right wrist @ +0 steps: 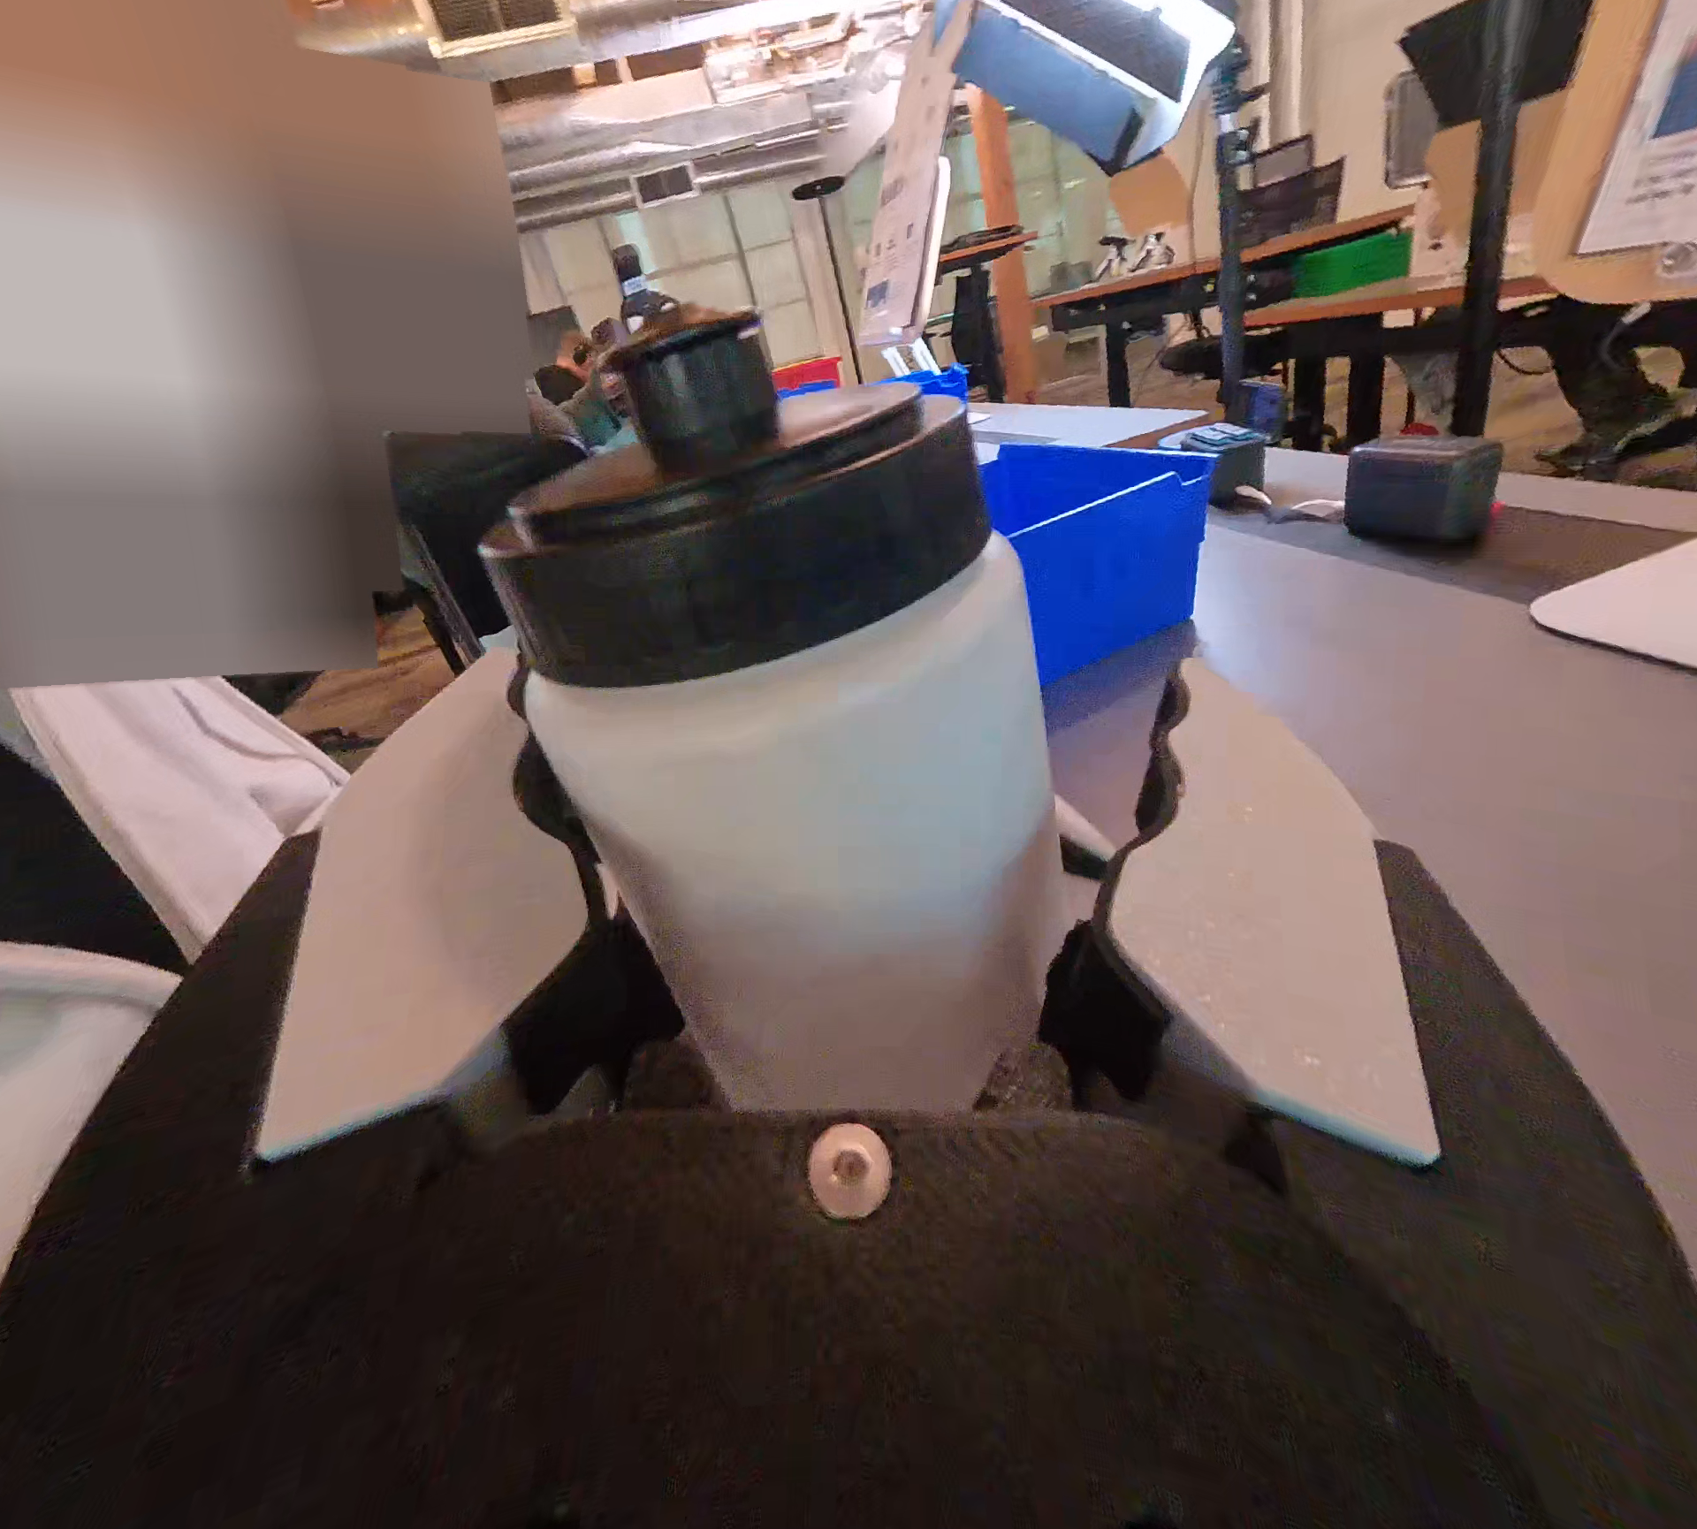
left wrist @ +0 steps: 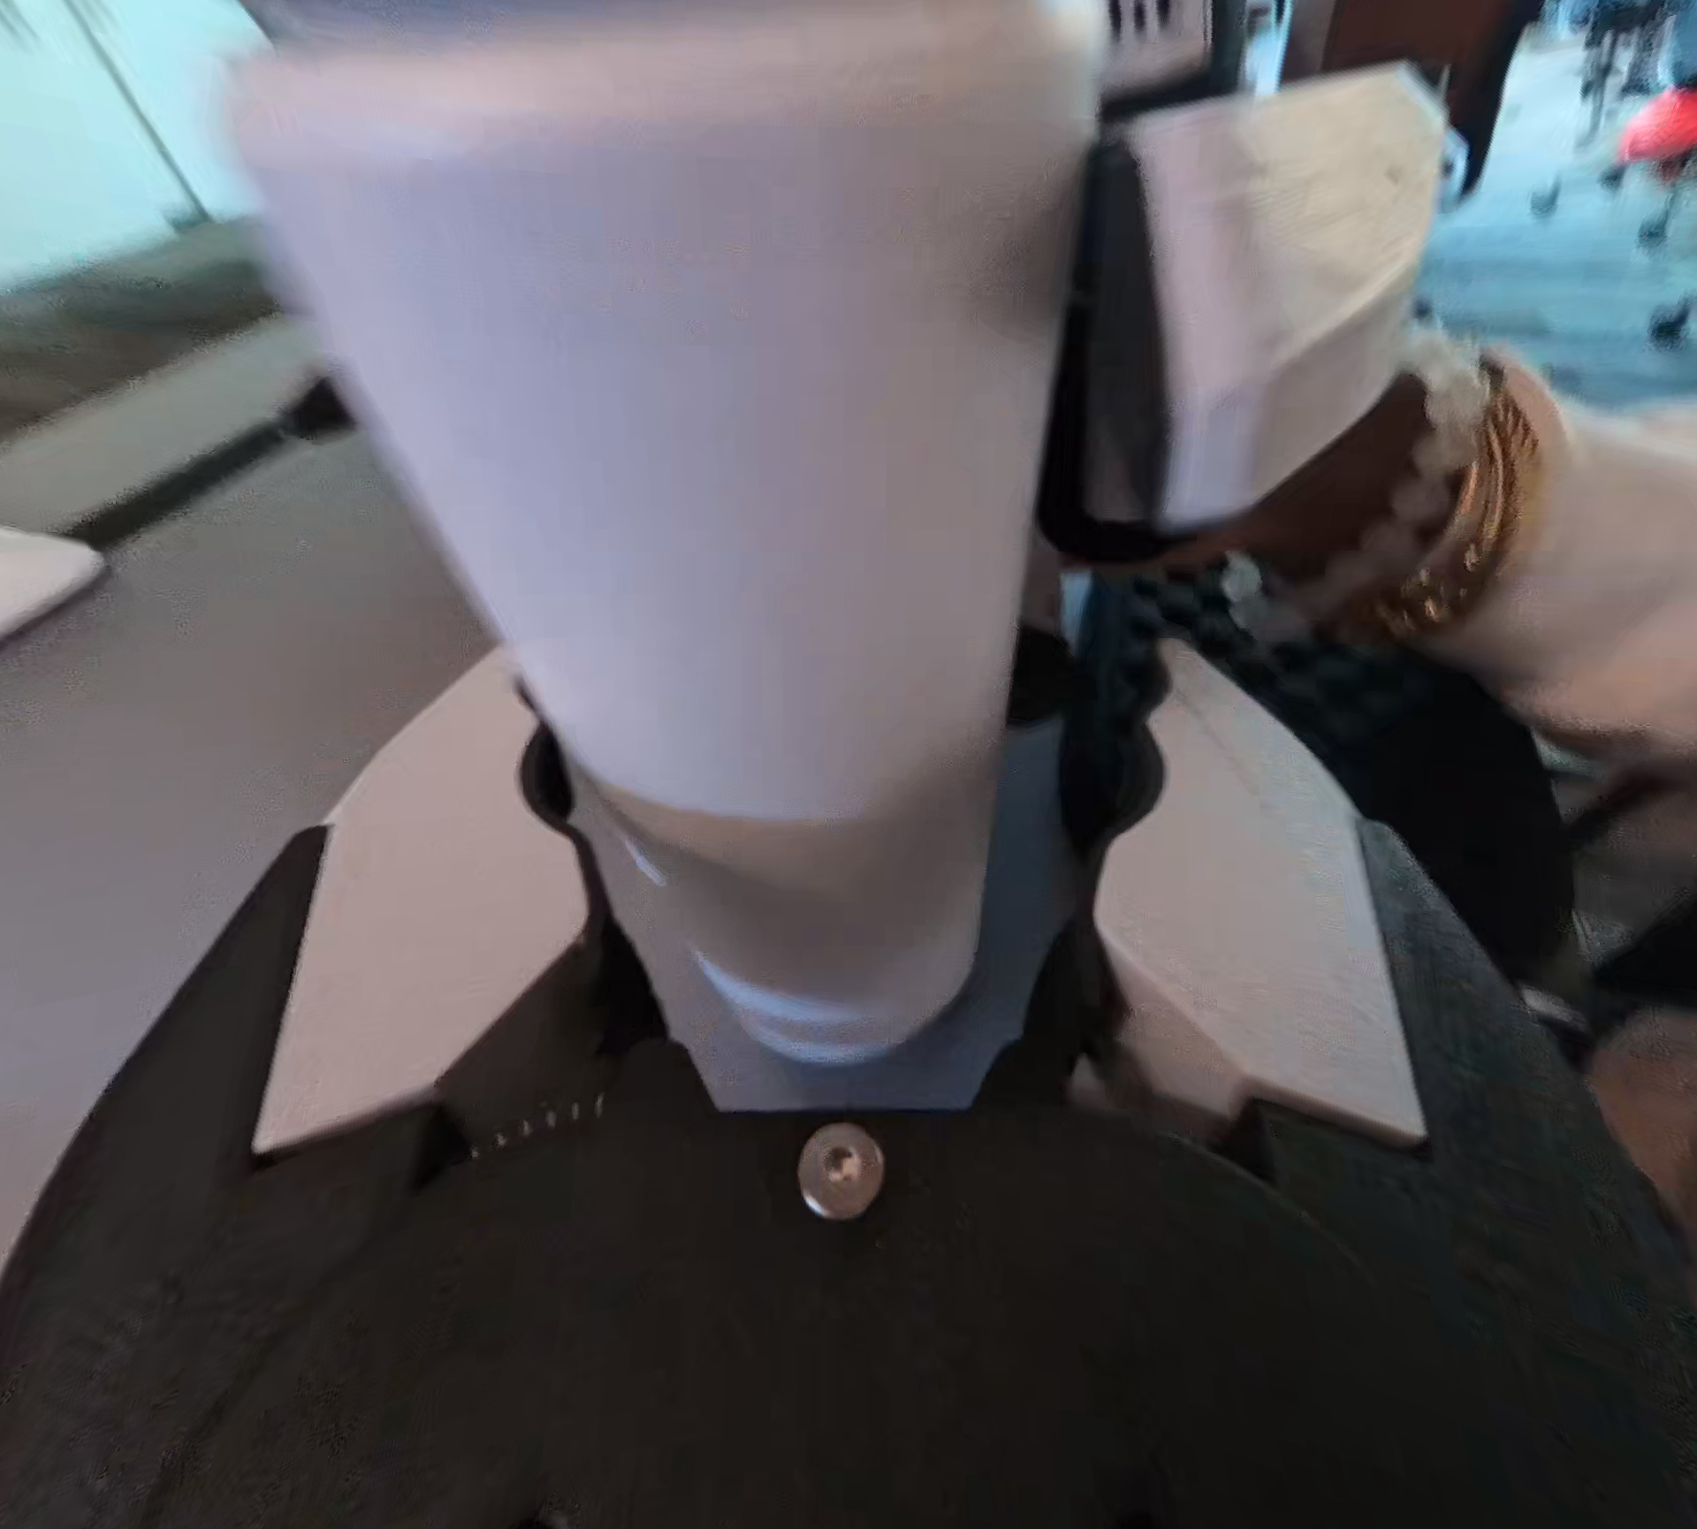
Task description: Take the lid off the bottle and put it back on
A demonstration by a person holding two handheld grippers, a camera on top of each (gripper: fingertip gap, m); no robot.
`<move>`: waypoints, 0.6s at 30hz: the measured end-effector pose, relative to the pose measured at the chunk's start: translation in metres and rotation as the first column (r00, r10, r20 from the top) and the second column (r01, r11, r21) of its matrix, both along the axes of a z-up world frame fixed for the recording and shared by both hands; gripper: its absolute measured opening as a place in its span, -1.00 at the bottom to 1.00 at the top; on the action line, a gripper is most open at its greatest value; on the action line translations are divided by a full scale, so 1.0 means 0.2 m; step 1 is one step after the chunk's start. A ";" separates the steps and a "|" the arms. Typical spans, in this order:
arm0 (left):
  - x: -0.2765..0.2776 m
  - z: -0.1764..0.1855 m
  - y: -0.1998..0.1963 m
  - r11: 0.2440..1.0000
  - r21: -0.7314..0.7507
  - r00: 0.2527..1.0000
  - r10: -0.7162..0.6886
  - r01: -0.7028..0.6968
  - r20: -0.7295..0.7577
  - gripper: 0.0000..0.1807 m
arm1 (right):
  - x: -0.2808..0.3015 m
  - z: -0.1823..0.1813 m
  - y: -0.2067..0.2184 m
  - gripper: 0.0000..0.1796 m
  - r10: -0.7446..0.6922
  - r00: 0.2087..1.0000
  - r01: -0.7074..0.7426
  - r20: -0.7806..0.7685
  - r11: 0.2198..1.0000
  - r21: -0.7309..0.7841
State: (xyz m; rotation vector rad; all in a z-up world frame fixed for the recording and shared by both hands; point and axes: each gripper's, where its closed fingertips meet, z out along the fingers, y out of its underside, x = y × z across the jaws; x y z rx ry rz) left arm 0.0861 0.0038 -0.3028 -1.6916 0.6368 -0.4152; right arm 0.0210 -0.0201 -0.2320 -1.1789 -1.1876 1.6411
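Bottle, one, lidded, clamped between both tools: left tool, right tool.

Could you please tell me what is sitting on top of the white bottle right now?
A wide black lid sits on the white bottle, with a smaller black cap standing on that lid. The bottle's mouth and contents are hidden under the lid.
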 end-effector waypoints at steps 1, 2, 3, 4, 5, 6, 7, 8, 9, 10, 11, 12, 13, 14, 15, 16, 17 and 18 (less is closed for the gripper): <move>0.01 -0.06 -0.01 0.999 -0.045 0.999 -0.008 0.006 -0.053 0.39 | 0.00 -0.01 -0.02 0.25 0.016 1.000 -0.016 -0.002 0.998 0.058; -0.01 -0.08 -0.02 0.999 -0.046 0.994 0.013 -0.018 -0.107 0.40 | 0.00 -0.03 -0.03 0.05 0.013 1.000 -0.015 0.013 0.988 0.153; -0.04 -0.07 -0.02 0.999 -0.018 0.988 0.041 -0.044 -0.151 0.36 | 0.01 -0.03 -0.02 -0.01 -0.030 0.999 0.023 0.032 0.977 0.213; -0.09 -0.02 -0.03 0.995 0.040 0.981 0.096 -0.091 -0.165 0.30 | 0.02 -0.03 0.01 -0.02 -0.079 0.996 0.064 0.051 0.967 0.248; -0.15 0.05 -0.04 0.980 0.118 0.973 0.175 -0.159 -0.147 0.26 | 0.03 0.00 0.03 -0.02 -0.123 0.991 0.106 0.045 0.958 0.265; -0.24 0.15 -0.07 0.950 0.205 0.959 0.263 -0.237 -0.109 0.25 | 0.07 0.06 0.06 -0.03 -0.154 0.988 0.149 0.000 0.953 0.265; -0.34 0.25 -0.11 0.895 0.294 0.928 0.367 -0.335 -0.062 0.22 | 0.11 0.15 0.08 -0.03 -0.185 0.982 0.190 -0.044 0.948 0.256; -0.48 0.34 -0.16 0.813 0.377 0.873 0.487 -0.444 -0.023 0.19 | 0.17 0.25 0.12 -0.03 -0.232 0.968 0.249 -0.095 0.938 0.242; -0.64 0.41 -0.22 0.714 0.441 0.792 0.611 -0.545 -0.011 0.14 | 0.25 0.37 0.18 -0.03 -0.294 0.944 0.322 -0.151 0.919 0.226; -0.78 0.44 -0.28 0.629 0.473 0.701 0.712 -0.617 -0.031 0.13 | 0.34 0.49 0.26 -0.03 -0.366 0.908 0.406 -0.206 0.891 0.205; -0.91 0.42 -0.32 0.583 0.470 0.628 0.774 -0.663 -0.074 0.13 | 0.44 0.60 0.34 -0.03 -0.439 0.864 0.486 -0.245 0.854 0.184; -1.01 0.37 -0.34 0.573 0.426 0.581 0.804 -0.700 -0.127 0.13 | 0.53 0.68 0.44 -0.03 -0.514 0.820 0.560 -0.252 0.810 0.173; -1.09 0.28 -0.35 0.582 0.348 0.557 0.811 -0.735 -0.182 0.11 | 0.61 0.73 0.54 -0.03 -0.590 0.773 0.630 -0.233 0.757 0.174; -1.15 0.18 -0.35 0.601 0.249 0.553 0.798 -0.760 -0.239 0.08 | 0.68 0.75 0.65 -0.03 -0.664 0.721 0.692 -0.197 0.697 0.186; -1.20 0.09 -0.34 0.609 0.153 0.553 0.781 -0.778 -0.291 0.08 | 0.74 0.74 0.77 -0.03 -0.732 0.668 0.741 -0.133 0.638 0.210; -1.23 0.01 -0.34 0.602 0.085 0.546 0.768 -0.794 -0.334 0.06 | 0.78 0.67 0.90 -0.03 -0.788 0.616 0.767 -0.028 0.591 0.250; -1.26 -0.05 -0.34 0.597 0.046 0.543 0.756 -0.801 -0.366 0.00 | 0.81 0.58 1.02 -0.03 -0.826 0.555 0.780 0.096 0.557 0.286; -1.27 -0.09 -0.33 0.595 0.026 0.542 0.748 -0.803 -0.383 -0.10 | 0.84 0.46 1.13 -0.03 -0.840 0.492 0.779 0.228 0.542 0.315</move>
